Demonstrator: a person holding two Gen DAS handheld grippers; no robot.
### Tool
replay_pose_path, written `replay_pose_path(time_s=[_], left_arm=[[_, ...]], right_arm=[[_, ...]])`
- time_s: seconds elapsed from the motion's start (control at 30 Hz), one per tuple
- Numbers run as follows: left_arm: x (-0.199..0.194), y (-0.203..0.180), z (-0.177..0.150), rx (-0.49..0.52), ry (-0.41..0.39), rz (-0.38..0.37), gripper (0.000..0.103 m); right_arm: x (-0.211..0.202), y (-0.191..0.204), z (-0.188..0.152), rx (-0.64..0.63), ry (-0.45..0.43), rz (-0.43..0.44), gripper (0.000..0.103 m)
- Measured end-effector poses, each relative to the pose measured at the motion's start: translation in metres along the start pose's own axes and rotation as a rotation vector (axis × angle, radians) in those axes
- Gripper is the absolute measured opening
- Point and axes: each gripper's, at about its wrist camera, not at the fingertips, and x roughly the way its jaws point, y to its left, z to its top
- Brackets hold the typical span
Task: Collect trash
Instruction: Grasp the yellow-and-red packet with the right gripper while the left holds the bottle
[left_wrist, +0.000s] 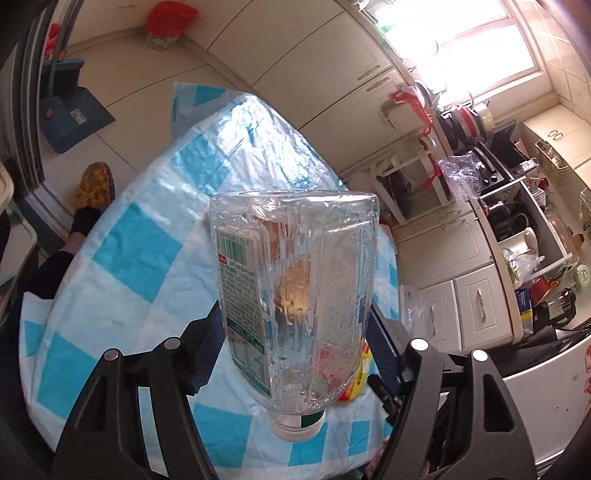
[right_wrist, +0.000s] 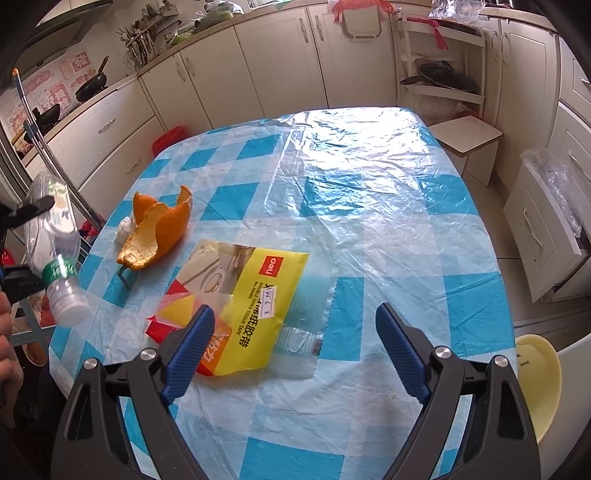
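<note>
I see a blue-and-white checked cloth (right_wrist: 369, 229), orange peel (right_wrist: 159, 229), a yellow-and-red packet (right_wrist: 266, 291), a clear bottle (left_wrist: 295, 288) with green label

The left tool (left_wrist: 295, 332) is clamped on a clear plastic bottle (left_wrist: 295, 288), its dark pads pressing the bottle's two sides; the bottle points base-away, its flat bottom far and its white cap (left_wrist: 295, 430) near, just above the tool's black frame; a green-printed label (left_wrist: 242, 310) runs down the bottle's left side; the bottle looks empty. Beneath it lies the worktop (left_wrist: 140, 258), covered in a blue-and-white checked cloth under a sheet of clear plastic; a scrap of yellow and red wrapper (left_wrist: 356, 380) shows through and beside the bottle's near right edge. On the floor to the left stands a foot in a yellow patterned slipper (left_wrist: 94, 186); far off sits a red-lined bin (left_wrist: 168, 27); cream cabinets (left_wrist: 443, 236) line the right.
</note>
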Motion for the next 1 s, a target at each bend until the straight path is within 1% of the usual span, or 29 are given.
replay_pose_path(time_s=[0.17, 0.33, 0.37, 0.4, 0.43, 0.47, 0.5, 0.57, 0.6, 0.67, 0.73, 0.77, 1.0], left_arm=[[0.002, 0.016, -0.024, 0.011, 0.056, 0.038, 0.067], [0.005, 0.008, -0.038, 0.044, 0.067, 0.058, 0.067], [0.005, 0.004, -0.039, 0.053, 0.065, 0.061, 0.067], [0.004, 0.003, -0.040, 0.057, 0.064, 0.060, 0.067], [0.003, 0.001, -0.041, 0.059, 0.065, 0.057, 0.067], [0.002, 0.001, -0.043, 0.060, 0.064, 0.056, 0.067], [0.001, 0.001, -0.044, 0.060, 0.061, 0.058, 0.067], [-0.001, 0.002, -0.046, 0.058, 0.062, 0.054, 0.067], [-0.002, 0.003, -0.047, 0.056, 0.061, 0.052, 0.067], [-0.005, 0.004, -0.049, 0.053, 0.058, 0.049, 0.067], [-0.007, 0.003, -0.049, 0.049, 0.055, 0.044, 0.067], [-0.008, 0.002, -0.050, 0.048, 0.053, 0.041, 0.067], [-0.010, -0.008, -0.056, 0.063, 0.055, 0.023, 0.067]], right_arm=[[0.005, 0.005, 0.000, -0.016, -0.001, -0.020, 0.085], [0.015, 0.012, -0.001, -0.041, 0.006, -0.042, 0.084], [0.015, 0.014, -0.001, -0.051, 0.004, -0.042, 0.081], [0.015, 0.016, -0.001, -0.063, 0.007, -0.041, 0.074], [0.016, 0.018, -0.002, -0.079, 0.011, -0.046, 0.071], [0.016, 0.021, -0.003, -0.099, 0.010, -0.055, 0.062], [0.017, 0.024, -0.004, -0.122, 0.008, -0.063, 0.050], [0.017, 0.030, -0.006, -0.162, 0.006, -0.079, 0.038], [0.016, 0.031, -0.006, -0.168, 0.007, -0.068, 0.026], [0.014, 0.030, -0.007, -0.168, 0.007, -0.060, 0.016], [0.011, 0.028, -0.008, -0.162, 0.007, -0.054, 0.011], [0.009, 0.026, -0.008, -0.155, 0.005, -0.049, 0.007], [-0.015, 0.011, -0.009, -0.114, -0.042, -0.049, 0.005]])
